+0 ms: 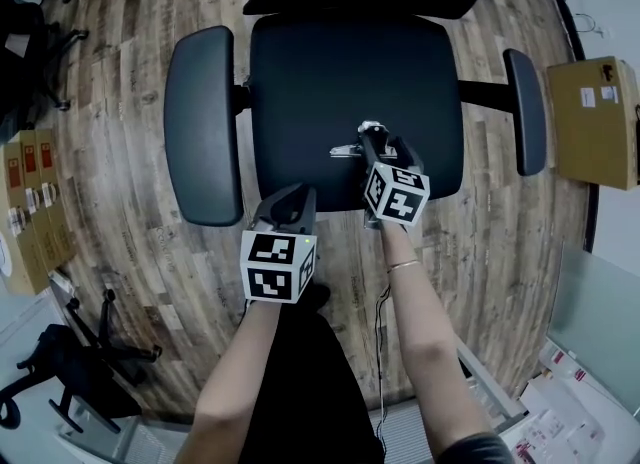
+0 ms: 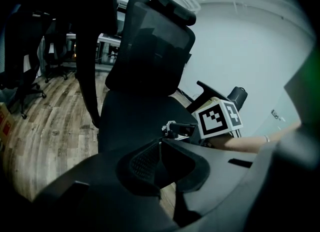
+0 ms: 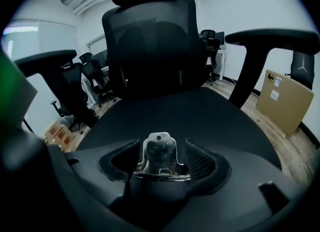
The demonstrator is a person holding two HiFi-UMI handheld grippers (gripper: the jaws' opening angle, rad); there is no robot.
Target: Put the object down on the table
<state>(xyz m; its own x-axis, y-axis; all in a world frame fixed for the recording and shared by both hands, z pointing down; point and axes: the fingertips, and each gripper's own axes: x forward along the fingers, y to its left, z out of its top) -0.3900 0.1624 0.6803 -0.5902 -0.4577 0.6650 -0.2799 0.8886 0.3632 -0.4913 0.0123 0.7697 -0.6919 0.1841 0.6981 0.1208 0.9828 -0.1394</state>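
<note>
1. Right claw (image 1: 366, 135), in the head view, reaches over the seat (image 1: 300, 82) of a black chair. A shiny metal clip (image 1: 347, 150) sticks out sideways at its tip. My left claw (image 1: 290, 200) hangs nearer to me, by the seat's front edge, above the wood floor (image 1: 130, 242). Armrests (image 1: 200, 122) flank the seat. A box (image 1: 595, 117) stands on the floor at the far right, and more boxes (image 1: 30, 202) lie at the left.
2. In the left gripper view, my left claw (image 2: 160, 143) has its jaws pressed together with nothing between them. Beyond them I see the right claw's marker cube (image 2: 220, 118) and the clip (image 2: 172, 127) over the seat, with the backrest (image 2: 150, 46) behind.
3. In the right gripper view, my right claw (image 3: 160, 152) stands narrow, clamped on the clip (image 3: 159, 148) by its lower end. The clip's rounded tab, with a small hole, points up and away from me. The clip sits in my grip over the seat (image 3: 200, 111), and I cannot tell whether it touches the fabric. The box (image 3: 287, 98) shows past the right armrest (image 3: 270, 38).
</note>
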